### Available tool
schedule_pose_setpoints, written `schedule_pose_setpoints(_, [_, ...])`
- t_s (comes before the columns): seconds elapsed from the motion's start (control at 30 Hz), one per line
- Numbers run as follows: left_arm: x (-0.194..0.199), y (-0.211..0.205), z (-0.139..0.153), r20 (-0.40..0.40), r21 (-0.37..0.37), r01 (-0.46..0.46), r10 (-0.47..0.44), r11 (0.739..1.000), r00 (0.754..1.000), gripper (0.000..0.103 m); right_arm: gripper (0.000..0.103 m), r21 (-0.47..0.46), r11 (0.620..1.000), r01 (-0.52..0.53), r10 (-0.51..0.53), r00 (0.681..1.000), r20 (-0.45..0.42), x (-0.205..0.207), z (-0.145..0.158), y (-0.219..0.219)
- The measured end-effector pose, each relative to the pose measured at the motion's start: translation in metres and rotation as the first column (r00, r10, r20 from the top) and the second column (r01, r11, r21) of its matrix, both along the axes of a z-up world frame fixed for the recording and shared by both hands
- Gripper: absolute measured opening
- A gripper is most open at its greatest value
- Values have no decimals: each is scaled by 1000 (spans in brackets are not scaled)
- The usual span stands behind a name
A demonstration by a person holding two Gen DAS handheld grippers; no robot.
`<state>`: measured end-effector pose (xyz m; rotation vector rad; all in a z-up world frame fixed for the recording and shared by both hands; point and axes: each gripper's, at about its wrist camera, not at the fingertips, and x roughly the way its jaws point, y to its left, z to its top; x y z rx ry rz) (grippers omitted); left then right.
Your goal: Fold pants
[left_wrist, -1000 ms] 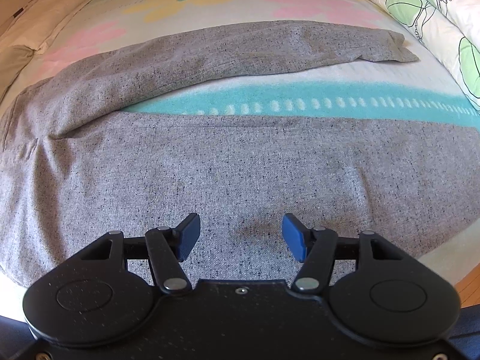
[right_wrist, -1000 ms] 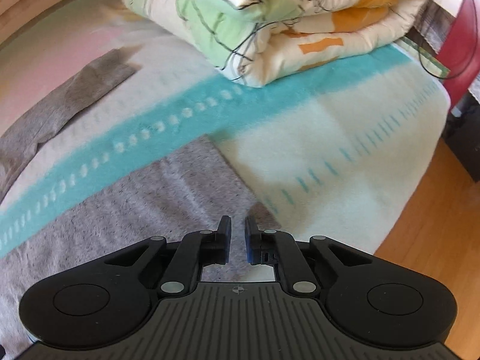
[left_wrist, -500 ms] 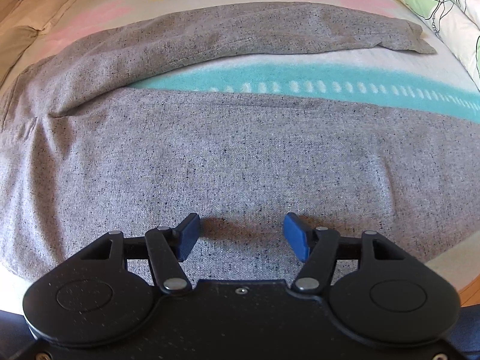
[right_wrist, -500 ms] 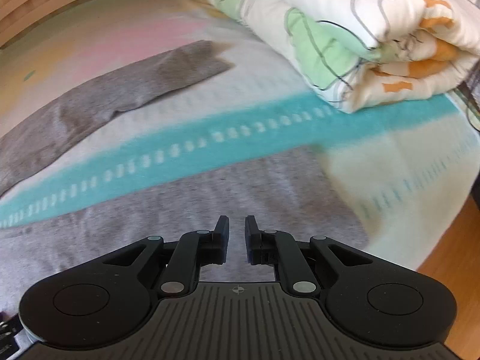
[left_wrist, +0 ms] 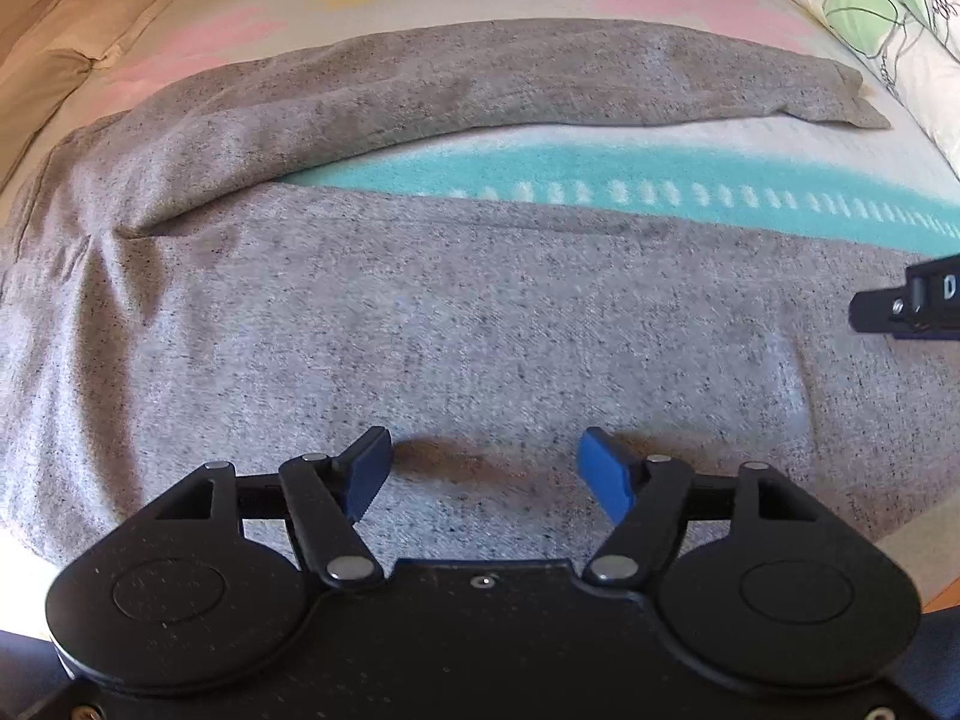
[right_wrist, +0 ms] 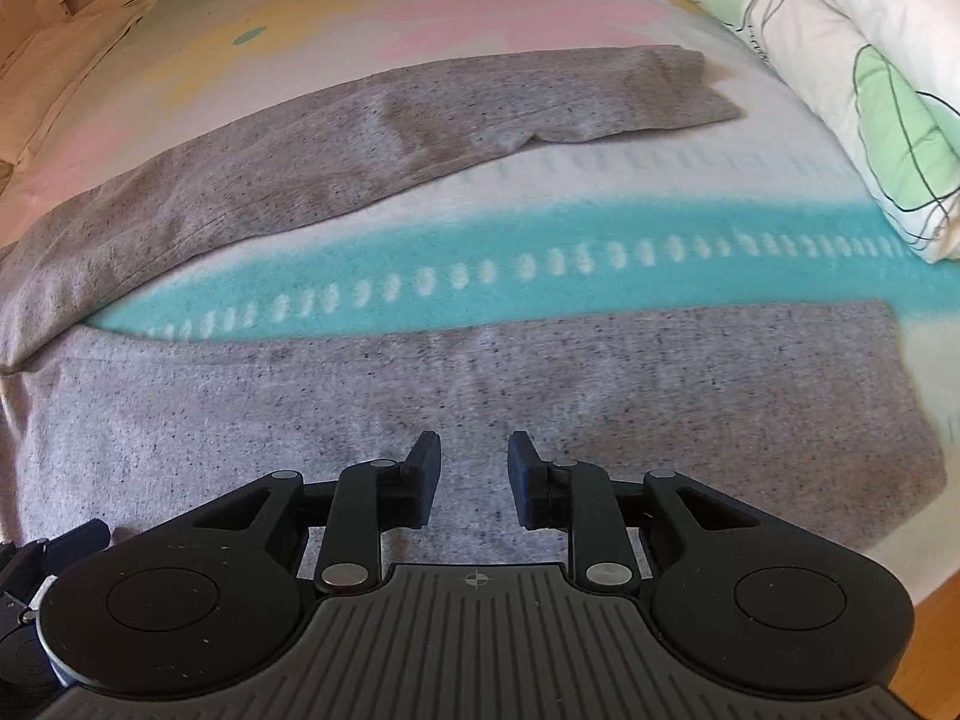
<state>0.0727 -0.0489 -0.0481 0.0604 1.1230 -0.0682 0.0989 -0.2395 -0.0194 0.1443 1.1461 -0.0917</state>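
Note:
Grey speckled pants (left_wrist: pixel 456 324) lie spread flat on the bed, legs apart in a V, with the waist at the left. The far leg (left_wrist: pixel 540 78) runs to the right toward the duvet; the near leg lies under both grippers. My left gripper (left_wrist: pixel 483 468) is open and empty just above the near leg's middle. My right gripper (right_wrist: pixel 471 468) is partly open and empty, above the near leg (right_wrist: pixel 540 396) close to its cuff. The right gripper's side shows at the right edge of the left wrist view (left_wrist: pixel 912 306).
A pastel blanket with a teal stripe (right_wrist: pixel 540 252) covers the bed. A rolled floral duvet (right_wrist: pixel 840 60) lies at the far right, a beige pillow (left_wrist: pixel 72 42) at the far left. The bed's near edge and wooden floor (right_wrist: pixel 930 630) lie at the lower right.
My right gripper has swung left over the near leg and its jaws have opened from nearly shut. My left gripper has moved lower and closer to the near leg, staying open.

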Motion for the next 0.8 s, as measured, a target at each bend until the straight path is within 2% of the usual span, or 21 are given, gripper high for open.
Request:
schedule_pose_setpoints(0.17, [17,23,13,37,8,-67,67,998,997,72,32,15,1000,-14,14,1000,3,10,2,15])
schedule_pose_setpoints(0.43, [71,47,57,128,52,-109,102,993,987,71,32,25,999,-22,21,999,37,47,28,16])
schedule_pose_setpoints(0.67, [118,65,91,169,66,-97,85,993,982,71,32,-24,1000,-12,14,997,81,102,59,-2])
schedule_pose_setpoints(0.8, [143,72,91,187,58,-130,117,990,975,71,32,-18,1000,22,-20,997,73,142,62,-17])
